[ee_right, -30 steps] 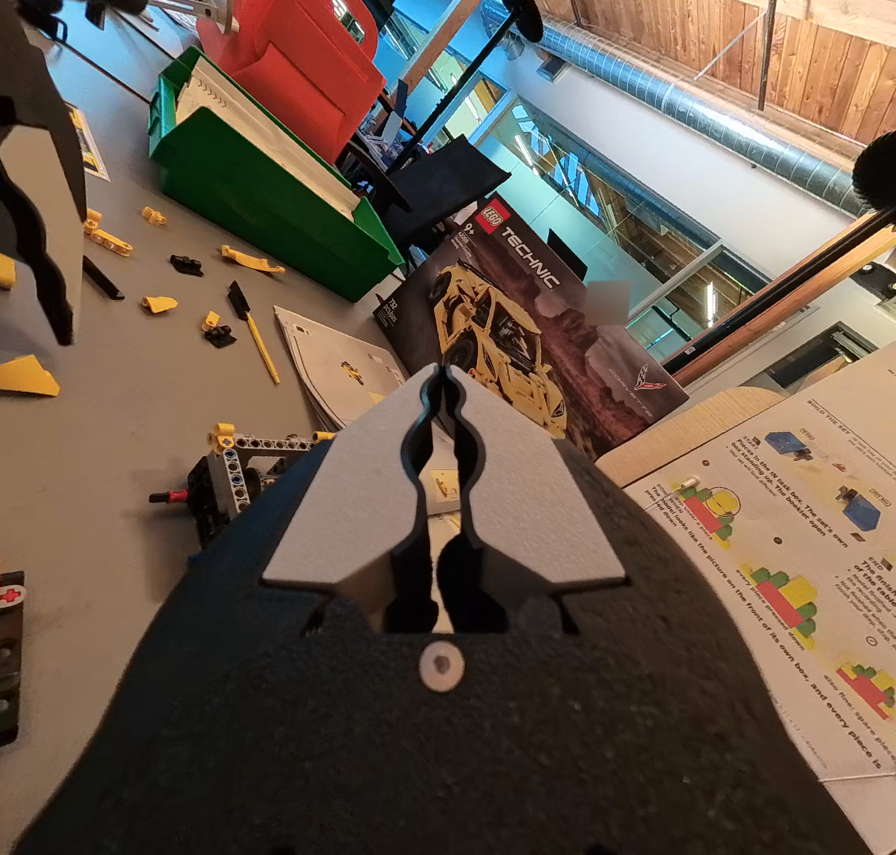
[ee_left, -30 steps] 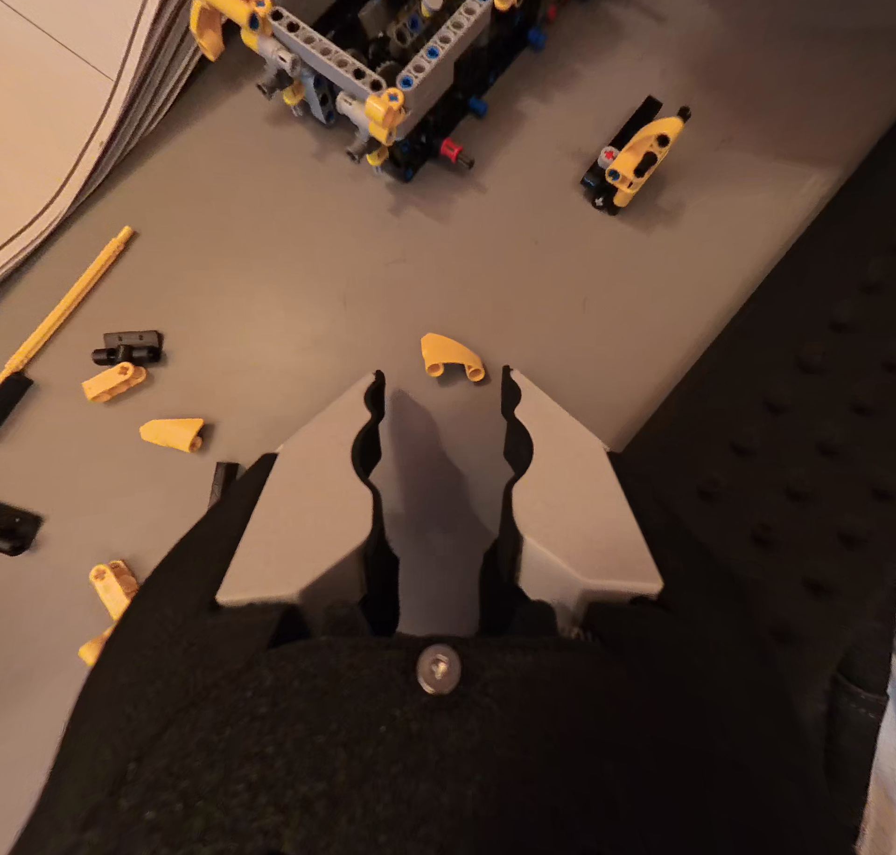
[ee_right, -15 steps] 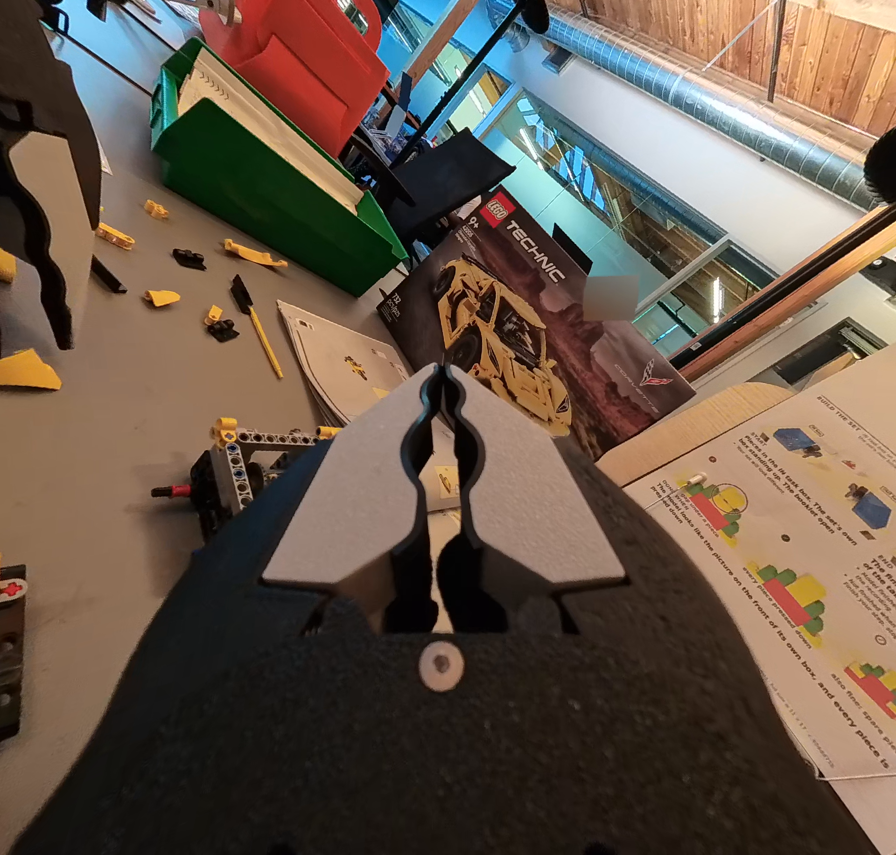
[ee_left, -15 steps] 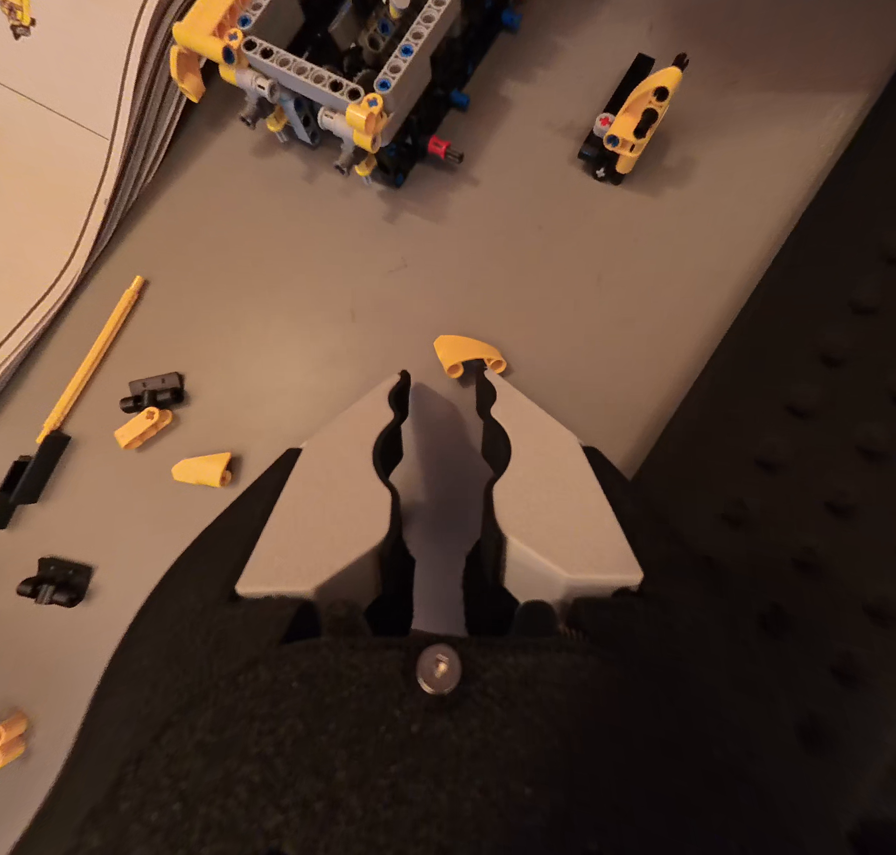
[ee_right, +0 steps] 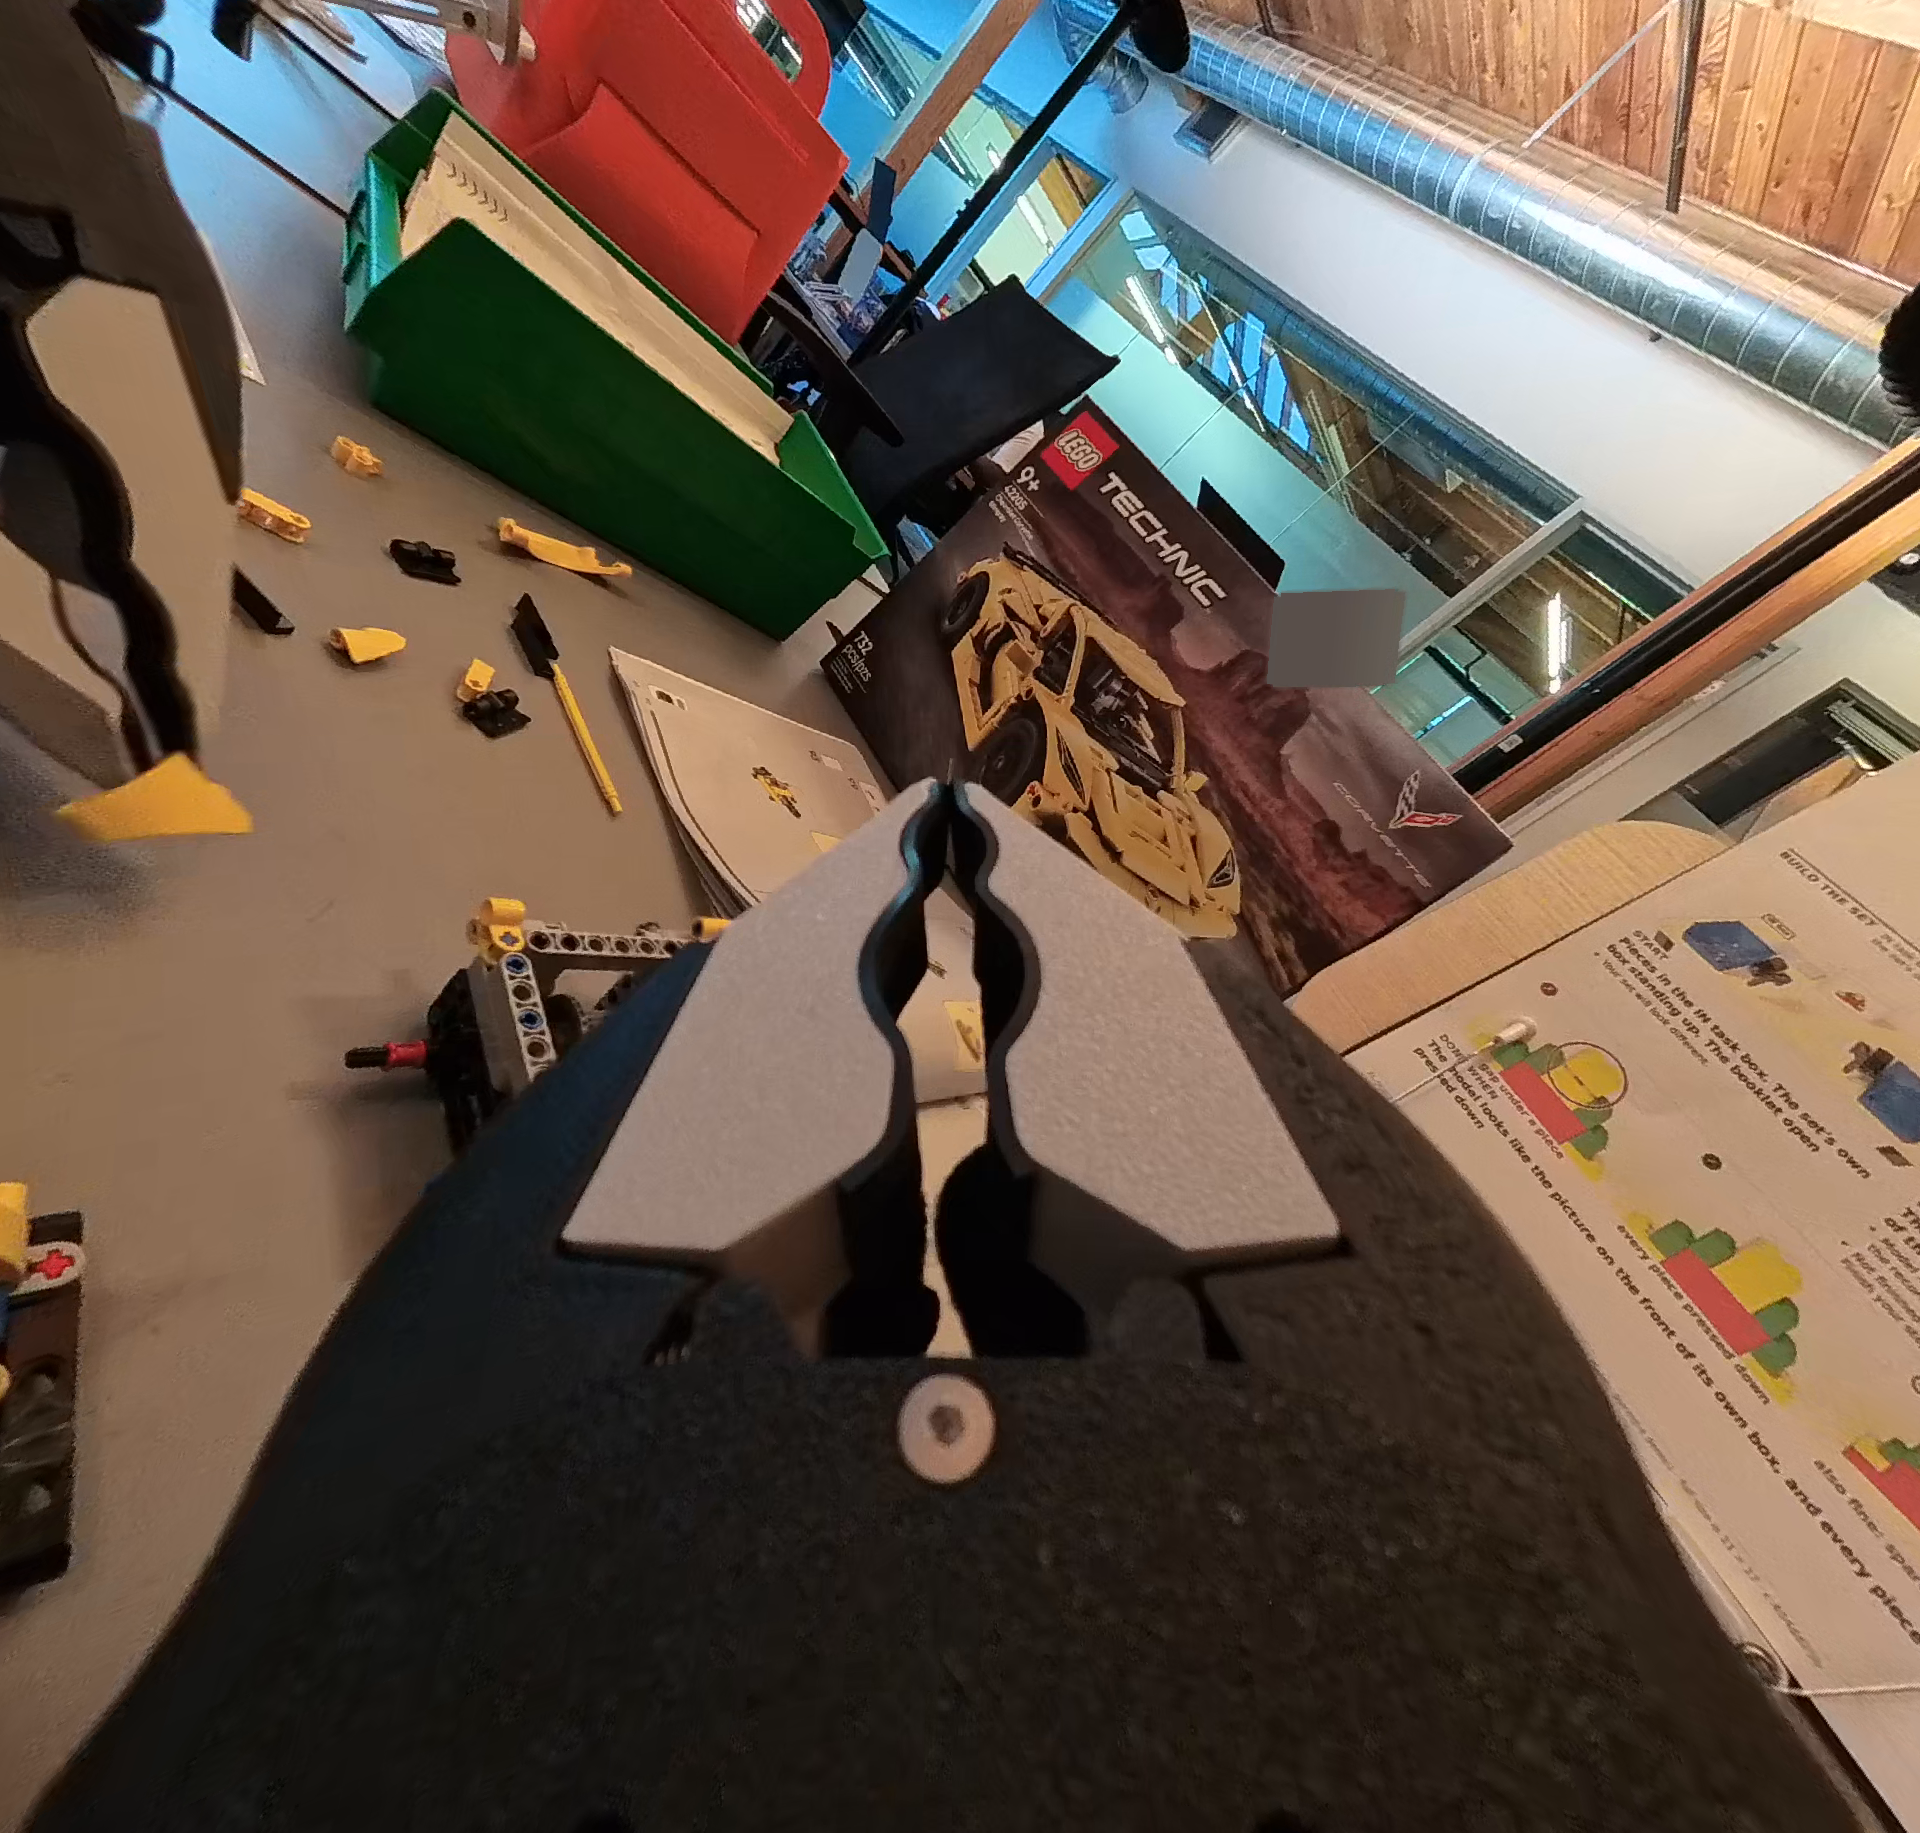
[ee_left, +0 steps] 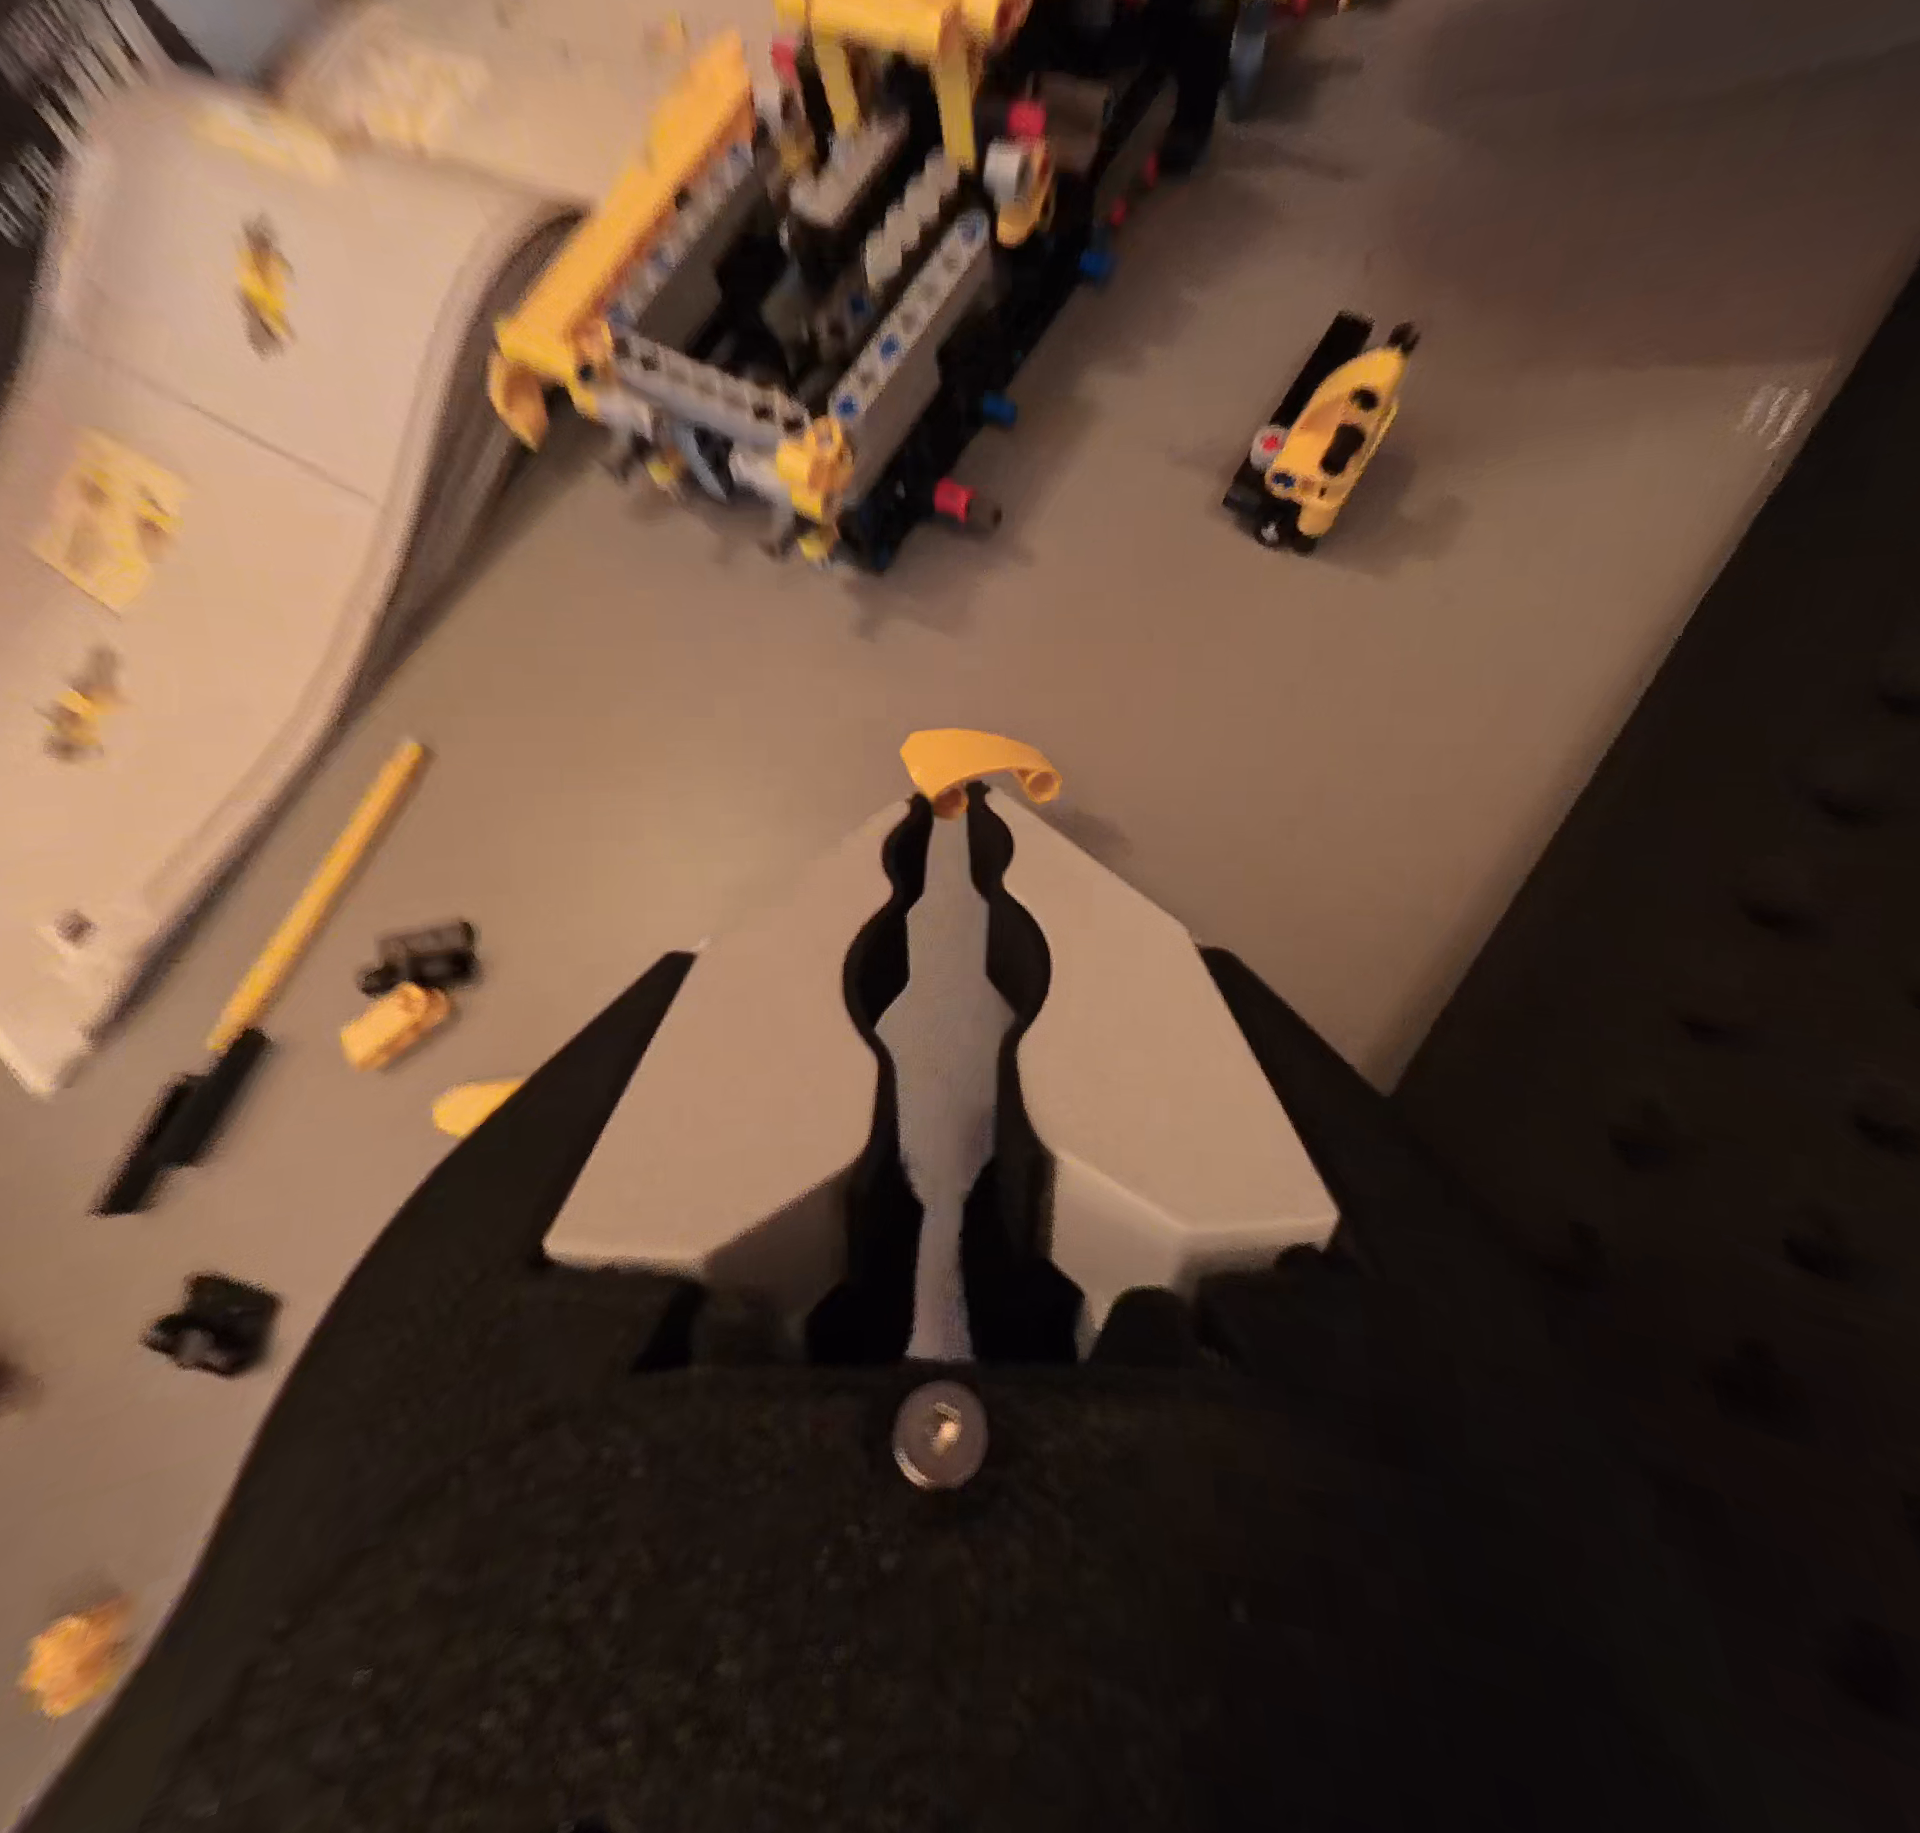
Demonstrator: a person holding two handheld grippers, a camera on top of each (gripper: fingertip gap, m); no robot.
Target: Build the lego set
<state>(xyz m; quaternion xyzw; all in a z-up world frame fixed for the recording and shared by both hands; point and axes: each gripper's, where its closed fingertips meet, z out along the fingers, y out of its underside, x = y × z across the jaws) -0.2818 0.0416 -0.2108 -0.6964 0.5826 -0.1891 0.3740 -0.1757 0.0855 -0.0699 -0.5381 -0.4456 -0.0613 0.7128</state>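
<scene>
The left gripper [ee_left: 948, 798] pinches a small curved yellow piece [ee_left: 977, 760] by one end, right at its tips, so most of the piece sticks out in front. The other view shows the piece up off the gray table [ee_left: 1195, 703], likely so it can be carried. Far ahead of the tips sits the half-built car [ee_left: 883, 256], yellow, gray and black. A small yellow and black part [ee_left: 1325, 433] stands ahead and to the right. Off to the left lie a yellow stick [ee_left: 317, 895] and more loose bits, close by for picking. The open booklet [ee_left: 177, 557] lies ahead on the left, probably to show the steps. The right gripper [ee_right: 948, 796] has its tips pressed together with nothing between them. It points up and away, toward the set's box [ee_right: 1143, 734], so I think it is waiting.
</scene>
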